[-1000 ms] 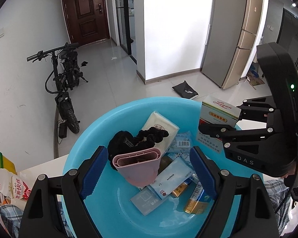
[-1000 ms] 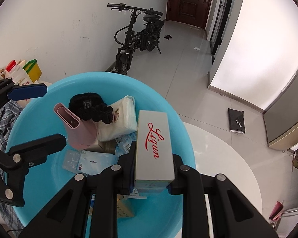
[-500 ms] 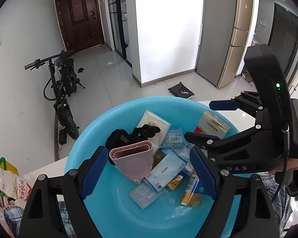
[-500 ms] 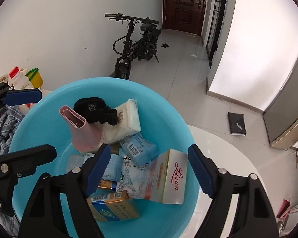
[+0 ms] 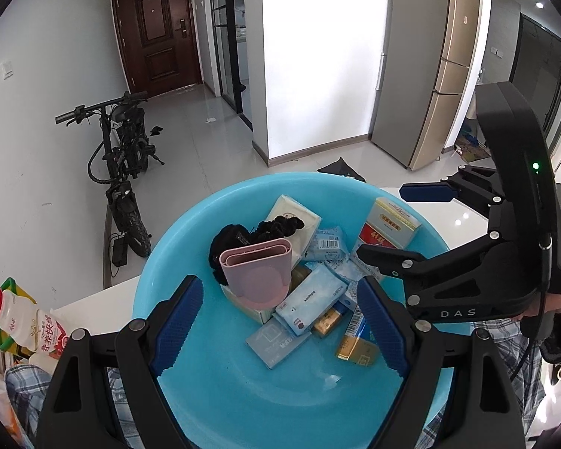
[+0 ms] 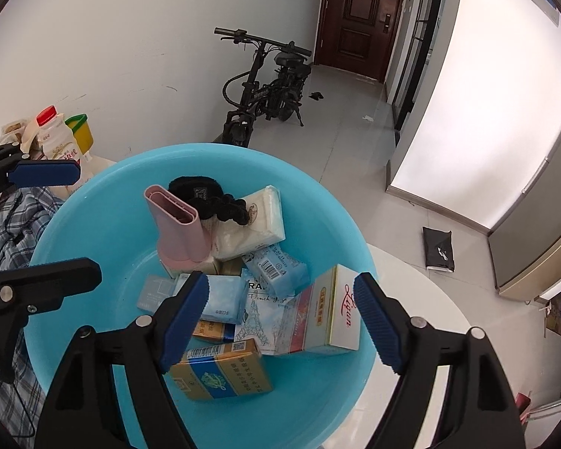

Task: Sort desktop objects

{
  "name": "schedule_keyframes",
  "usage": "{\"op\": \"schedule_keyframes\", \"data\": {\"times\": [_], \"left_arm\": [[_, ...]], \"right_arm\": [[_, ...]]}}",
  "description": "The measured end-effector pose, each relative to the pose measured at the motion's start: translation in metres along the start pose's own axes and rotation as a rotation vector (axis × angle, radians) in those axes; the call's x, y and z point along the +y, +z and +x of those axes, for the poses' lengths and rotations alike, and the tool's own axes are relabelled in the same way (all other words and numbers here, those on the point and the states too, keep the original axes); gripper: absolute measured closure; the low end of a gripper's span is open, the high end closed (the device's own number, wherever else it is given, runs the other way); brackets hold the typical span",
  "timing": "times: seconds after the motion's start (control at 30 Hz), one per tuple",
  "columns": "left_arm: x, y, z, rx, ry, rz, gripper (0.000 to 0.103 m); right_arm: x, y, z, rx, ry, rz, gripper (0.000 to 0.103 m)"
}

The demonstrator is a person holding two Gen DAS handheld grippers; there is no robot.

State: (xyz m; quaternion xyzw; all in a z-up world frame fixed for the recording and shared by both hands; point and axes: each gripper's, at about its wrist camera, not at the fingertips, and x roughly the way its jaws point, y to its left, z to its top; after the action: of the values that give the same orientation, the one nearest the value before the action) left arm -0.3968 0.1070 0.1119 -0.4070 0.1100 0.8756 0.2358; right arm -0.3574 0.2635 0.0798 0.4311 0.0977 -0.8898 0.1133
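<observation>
A light blue basin (image 5: 175, 247) (image 6: 93, 232) holds several small items: a pink holder (image 5: 258, 277) (image 6: 179, 228), a black hair tie (image 5: 243, 235) (image 6: 209, 194), tissue packs (image 6: 258, 217), a gold-and-blue box (image 6: 220, 374) and a white box marked "Liqun" (image 5: 389, 228) (image 6: 329, 310) lying at the basin's right side. My left gripper (image 5: 280, 321) is open and empty above the basin. My right gripper (image 6: 280, 321) is open and empty above it too; it shows at the right in the left wrist view (image 5: 404, 224).
The basin sits on a white round table (image 6: 422, 299). A drink bottle (image 5: 22, 318) (image 6: 56, 138) and a yellow container (image 6: 80, 131) stand at the left. A plaid cloth (image 6: 7, 232) lies beside the basin. An electric bike (image 6: 261, 89) stands on the floor beyond.
My right gripper opened and let go of the white "Liqun" box, which now lies in the basin. Both grippers have risen and drawn back a little.
</observation>
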Motion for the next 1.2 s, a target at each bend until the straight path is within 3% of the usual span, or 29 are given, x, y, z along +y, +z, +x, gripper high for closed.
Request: {"op": "schedule_keyframes", "data": {"times": [0.7, 1.2], "left_arm": [[0.018, -0.059, -0.070, 0.034, 0.031, -0.024, 0.017], [-0.005, -0.090, -0.109, 0.009, 0.023, 0.008, 0.017]], "right_arm": [[0.030, -0.007, -0.055, -0.055, 0.027, -0.047, 0.024], [0.052, -0.030, -0.091, -0.076, 0.089, -0.082, 0.024]]}}
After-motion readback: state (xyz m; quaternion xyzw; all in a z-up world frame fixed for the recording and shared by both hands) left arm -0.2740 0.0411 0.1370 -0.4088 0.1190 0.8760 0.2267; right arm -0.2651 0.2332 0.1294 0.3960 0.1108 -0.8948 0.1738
